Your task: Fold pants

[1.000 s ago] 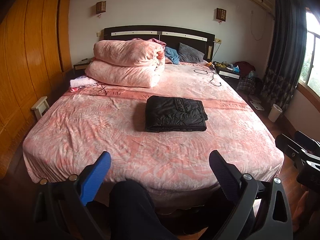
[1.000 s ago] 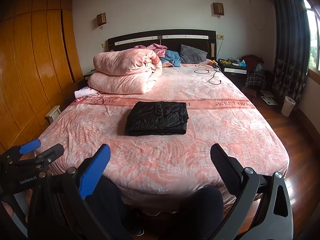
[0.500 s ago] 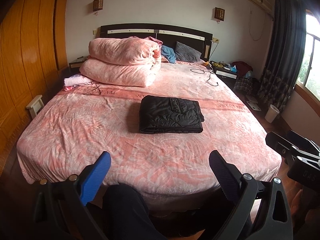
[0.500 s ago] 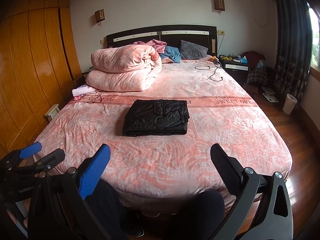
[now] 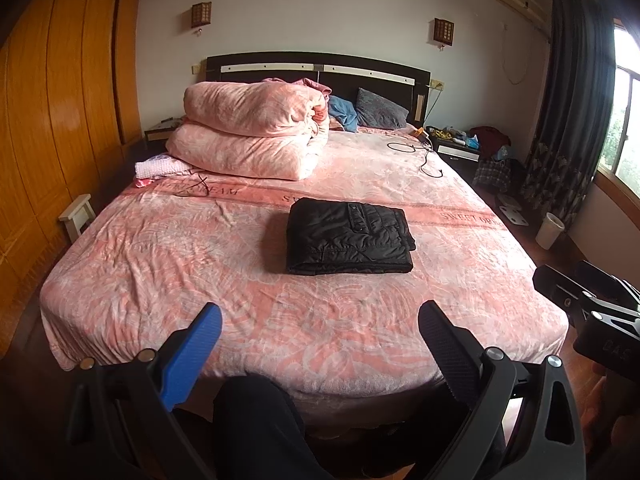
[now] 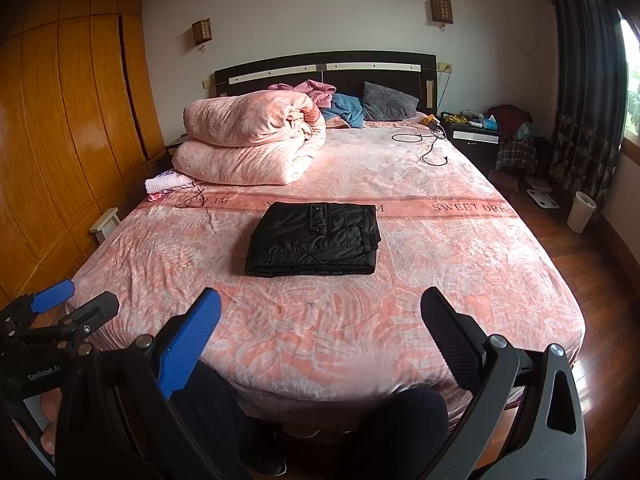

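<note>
Both tongs are pulling back toward the foot of the bed (image 5: 168,264): the left tongs (image 5: 320,320) and right tongs (image 6: 320,312) are hanging released and empty. The pants (image 6: 316,240) are lying folded mid-bed at 12 o'clock, so folding looks finished.

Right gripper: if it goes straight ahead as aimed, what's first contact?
Probably the pink bedspread near the foot of the bed, short of the folded black pants. The right gripper is open and empty; depth is uncertain.
</note>
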Tool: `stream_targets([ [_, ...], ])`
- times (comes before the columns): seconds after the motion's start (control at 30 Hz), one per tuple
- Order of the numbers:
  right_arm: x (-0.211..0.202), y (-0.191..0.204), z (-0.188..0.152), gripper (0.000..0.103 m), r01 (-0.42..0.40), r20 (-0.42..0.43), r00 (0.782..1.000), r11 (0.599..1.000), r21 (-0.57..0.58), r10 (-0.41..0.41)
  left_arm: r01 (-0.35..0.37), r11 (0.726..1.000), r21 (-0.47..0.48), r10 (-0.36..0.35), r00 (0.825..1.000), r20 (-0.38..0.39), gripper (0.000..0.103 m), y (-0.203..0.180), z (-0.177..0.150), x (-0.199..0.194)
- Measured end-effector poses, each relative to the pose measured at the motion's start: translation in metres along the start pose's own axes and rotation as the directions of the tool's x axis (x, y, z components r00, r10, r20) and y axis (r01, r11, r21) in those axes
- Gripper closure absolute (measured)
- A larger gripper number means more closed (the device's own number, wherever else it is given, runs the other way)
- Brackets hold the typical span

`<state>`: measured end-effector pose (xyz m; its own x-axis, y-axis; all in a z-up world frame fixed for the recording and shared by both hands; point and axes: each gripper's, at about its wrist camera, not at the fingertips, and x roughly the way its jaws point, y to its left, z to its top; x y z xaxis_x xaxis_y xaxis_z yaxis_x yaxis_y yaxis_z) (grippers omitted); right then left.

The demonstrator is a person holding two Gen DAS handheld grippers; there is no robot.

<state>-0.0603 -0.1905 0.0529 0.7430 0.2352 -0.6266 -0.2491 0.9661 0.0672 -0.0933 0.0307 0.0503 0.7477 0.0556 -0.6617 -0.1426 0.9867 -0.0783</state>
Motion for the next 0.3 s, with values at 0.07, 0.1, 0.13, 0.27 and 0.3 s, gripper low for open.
stream_targets([
  [0.07,0.0003,-0.0001,0.0000,0.003,0.000,-0.001,1.000,1.000,0.000,0.000,0.002,1.000,-0.002,-0.002,1.000,0.000,0.004,0.0001,-0.0002,-0.0001],
  [0.1,0.0001,0.0000,0.0002,0.003,0.001,0.000,1.000,1.000,0.000,-0.001,0.002,1.000,-0.002,-0.002,1.000,0.000,0.004,0.0002,0.0001,-0.0002],
  [0.13,0.0002,-0.0002,0.0004,0.003,0.001,-0.001,1.000,1.000,0.000,-0.001,0.001,1.000,-0.003,-0.001,1.000,0.000,0.004,0.0001,-0.0002,0.0000],
  [0.27,0.0000,0.0001,0.0005,0.003,0.000,0.000,1.000,1.000,-0.001,0.000,0.004,1.000,-0.010,-0.004,1.000,-0.003,0.004,-0.0002,0.0005,-0.0012],
  [0.3,-0.0001,-0.0001,0.0006,0.003,0.000,0.001,1.000,1.000,0.000,0.000,0.005,1.000,-0.008,-0.005,1.000,-0.002,0.004,-0.0002,0.0006,-0.0012],
])
